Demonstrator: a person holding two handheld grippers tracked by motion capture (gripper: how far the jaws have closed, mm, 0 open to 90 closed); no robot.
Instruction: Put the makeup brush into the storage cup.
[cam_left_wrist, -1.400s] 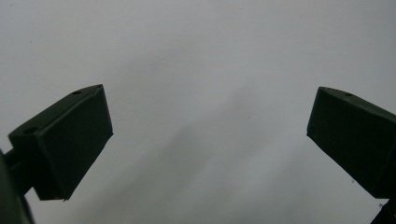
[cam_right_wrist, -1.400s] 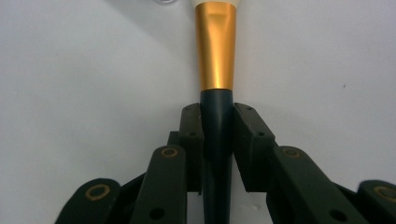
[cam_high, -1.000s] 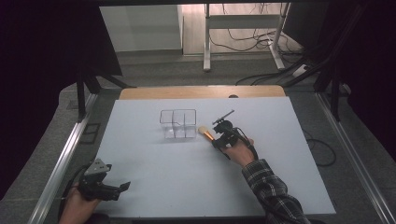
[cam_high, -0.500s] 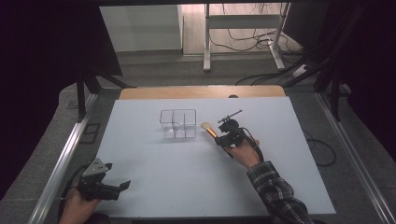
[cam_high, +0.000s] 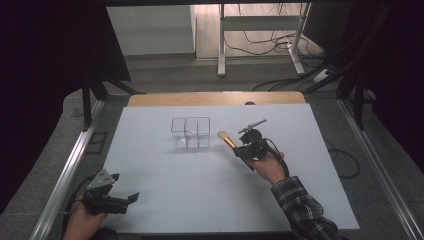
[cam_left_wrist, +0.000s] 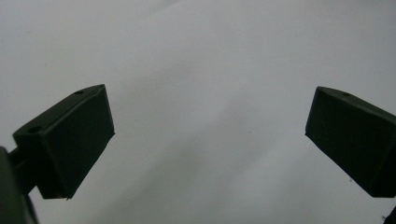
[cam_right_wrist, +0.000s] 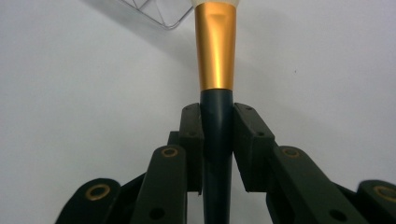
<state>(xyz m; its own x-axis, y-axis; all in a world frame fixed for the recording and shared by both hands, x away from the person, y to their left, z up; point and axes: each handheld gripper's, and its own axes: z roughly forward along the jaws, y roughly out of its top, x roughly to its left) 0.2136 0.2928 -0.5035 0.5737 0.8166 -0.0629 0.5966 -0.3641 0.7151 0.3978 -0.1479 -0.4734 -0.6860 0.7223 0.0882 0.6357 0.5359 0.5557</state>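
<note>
Two tongs: right (cam_right_wrist: 218, 135) clamps brush (cam_right_wrist: 215, 60), bristle end toward organizer (cam_high: 190, 133); left (cam_left_wrist: 208, 140) open.

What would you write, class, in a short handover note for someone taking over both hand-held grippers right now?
Right hand-held gripper: shut on the makeup brush by its dark handle, bristle end pointing toward the clear organizer.
Left hand-held gripper: open, holding nothing, at the near left of the white table.
Done: brush gripped and off the table.
Left: it looks meant for a compartment of the organizer; brush is beside it, not yet inside.
</note>
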